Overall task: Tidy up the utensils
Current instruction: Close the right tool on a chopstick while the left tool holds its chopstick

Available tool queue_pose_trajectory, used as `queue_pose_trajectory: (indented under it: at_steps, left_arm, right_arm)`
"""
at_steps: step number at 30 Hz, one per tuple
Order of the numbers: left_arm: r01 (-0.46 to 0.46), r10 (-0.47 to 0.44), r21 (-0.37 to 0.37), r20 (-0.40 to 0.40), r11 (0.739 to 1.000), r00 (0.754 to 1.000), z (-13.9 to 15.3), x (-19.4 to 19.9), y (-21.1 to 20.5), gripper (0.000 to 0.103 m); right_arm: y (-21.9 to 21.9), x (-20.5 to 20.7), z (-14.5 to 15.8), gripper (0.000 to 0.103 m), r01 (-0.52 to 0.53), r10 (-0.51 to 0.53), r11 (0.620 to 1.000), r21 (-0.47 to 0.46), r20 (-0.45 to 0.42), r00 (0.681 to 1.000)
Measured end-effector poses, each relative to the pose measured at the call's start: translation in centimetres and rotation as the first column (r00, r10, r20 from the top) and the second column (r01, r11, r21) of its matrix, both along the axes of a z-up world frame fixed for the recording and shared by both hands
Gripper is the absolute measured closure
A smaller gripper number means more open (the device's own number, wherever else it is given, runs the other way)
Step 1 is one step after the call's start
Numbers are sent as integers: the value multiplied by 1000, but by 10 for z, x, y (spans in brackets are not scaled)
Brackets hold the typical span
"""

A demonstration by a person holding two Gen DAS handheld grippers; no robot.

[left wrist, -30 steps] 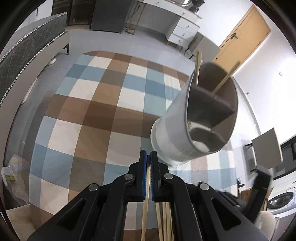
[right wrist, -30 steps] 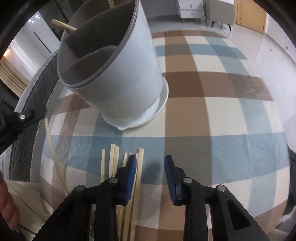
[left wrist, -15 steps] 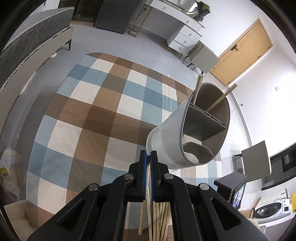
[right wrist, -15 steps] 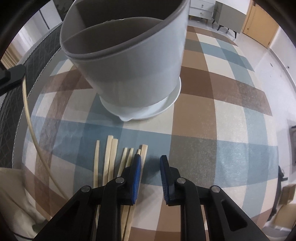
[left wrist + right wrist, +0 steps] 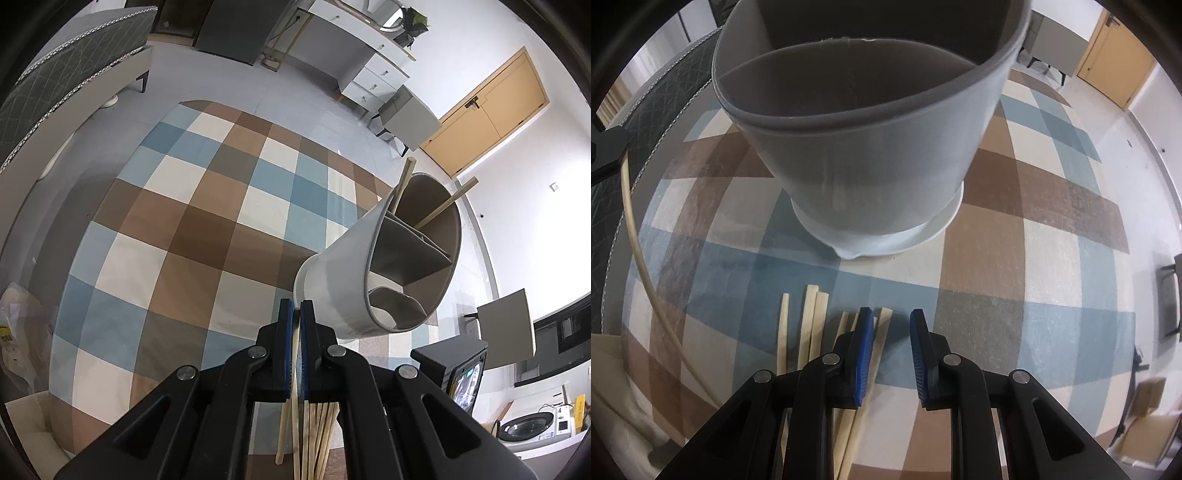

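The white divided holder [image 5: 871,147] is standing on the checked cloth [image 5: 1015,258], two sticks already leaning in its far compartment. Loose chopsticks [image 5: 812,325] are lying just before its base. The left gripper [image 5: 296,325] is clamping one chopstick [image 5: 294,424]. The right gripper [image 5: 891,332], jaws just closing, is straddling the rightmost stick [image 5: 882,332] without pinching it; it is risking catching a neighbour, scattering the row, or nudging the holder.
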State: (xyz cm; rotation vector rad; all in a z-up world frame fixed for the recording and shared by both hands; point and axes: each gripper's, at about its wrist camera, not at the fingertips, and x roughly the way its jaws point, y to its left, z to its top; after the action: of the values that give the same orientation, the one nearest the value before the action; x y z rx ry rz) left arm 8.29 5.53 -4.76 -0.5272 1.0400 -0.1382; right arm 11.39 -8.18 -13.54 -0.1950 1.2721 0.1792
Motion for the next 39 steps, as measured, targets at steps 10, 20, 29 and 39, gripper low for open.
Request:
queue_pose_trajectory:
  at_steps: [10,20,29,39]
  left_arm:
    - [2,-2,-7,-9,1000,1000,-3,0,2,103]
    - [-3,3,-2,-17,1000,1000,-5,0,1,103]
    - [0,0,-6,-24,1000,1000,-6,1,2,103]
    - [-46,44,-28,-69,999,997,-13,3,14,103]
  right_arm:
    - [-2,0,0,92,5,-5,1000,3,6,1000]
    - [-28,-4,14,101,73,-78,987,142,33,996]
    - [-32,-19,8,98,30,-28,988,154,-18,999]
    - [-14,-16,2,97,-22,23,999,44,-3,1000]
